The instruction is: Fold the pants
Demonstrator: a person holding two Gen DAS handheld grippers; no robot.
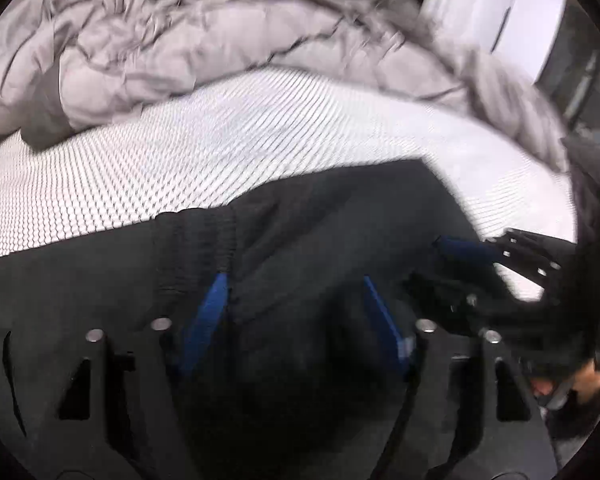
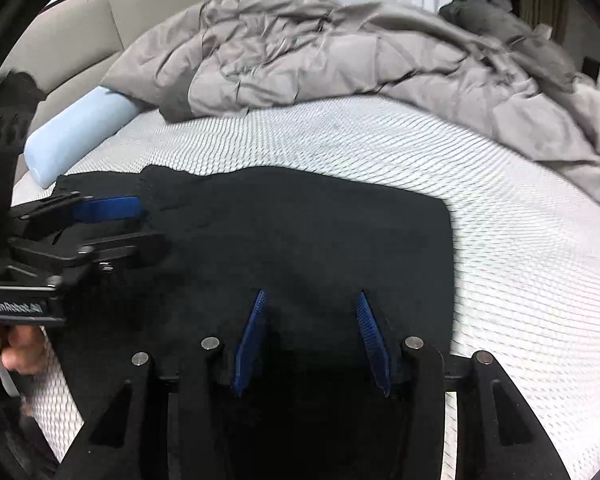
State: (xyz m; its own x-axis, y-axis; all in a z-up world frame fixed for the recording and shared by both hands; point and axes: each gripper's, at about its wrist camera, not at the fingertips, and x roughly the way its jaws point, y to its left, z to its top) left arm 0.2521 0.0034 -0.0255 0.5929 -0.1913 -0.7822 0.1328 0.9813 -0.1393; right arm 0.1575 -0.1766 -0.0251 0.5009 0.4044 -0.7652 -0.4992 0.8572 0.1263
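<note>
Your black pants (image 2: 300,232) lie on the white textured mattress (image 2: 520,280) of the bed, in front of the crumpled grey duvet (image 2: 340,52). The cloth looks dark and matte, mostly flat, with one straight edge on the right side and a ribbed waistband (image 1: 200,240) bunched up near your left gripper (image 1: 294,312). Both grippers are over the pants — your left gripper has its jaws spread apart, the blue pads on either side of a fold of cloth but not pressing it. Your right gripper (image 2: 312,336) also has its jaws released, above the flat part. A pale blue bolster (image 2: 76,132) lies at the far left, beside the beige headboard (image 2: 100,40).
</note>
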